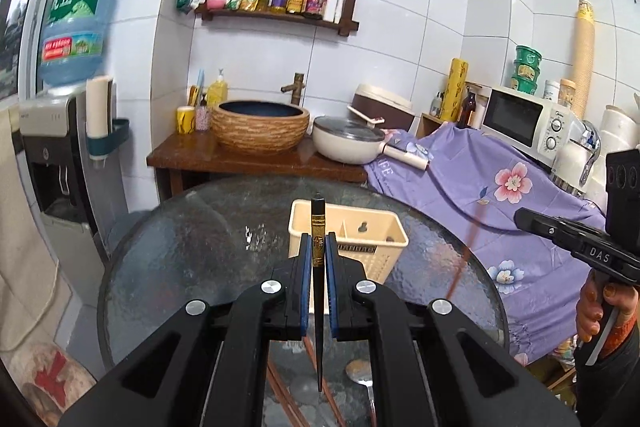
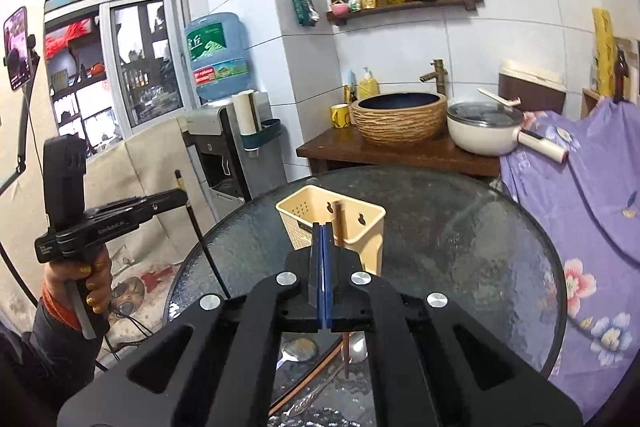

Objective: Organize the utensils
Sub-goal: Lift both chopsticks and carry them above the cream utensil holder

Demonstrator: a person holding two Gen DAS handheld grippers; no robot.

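Now | left tongs (image 1: 319,242) pinching black chopstick (image 1: 318,227) | right tongs (image 2: 325,232) pinching brown chopstick (image 2: 340,217)

Black claw (image 1: 319,247) w/ blue pads (image 1: 305,283), silver screws (image 1: 272,286); orange cuff (image 2: 56,307), dark sleeve (image 2: 44,355).

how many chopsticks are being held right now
2. A black chopstick is clamped in the left gripper; a brown chopstick is in the right gripper. More brown chopsticks seem to lie on the glass table, partly hidden.
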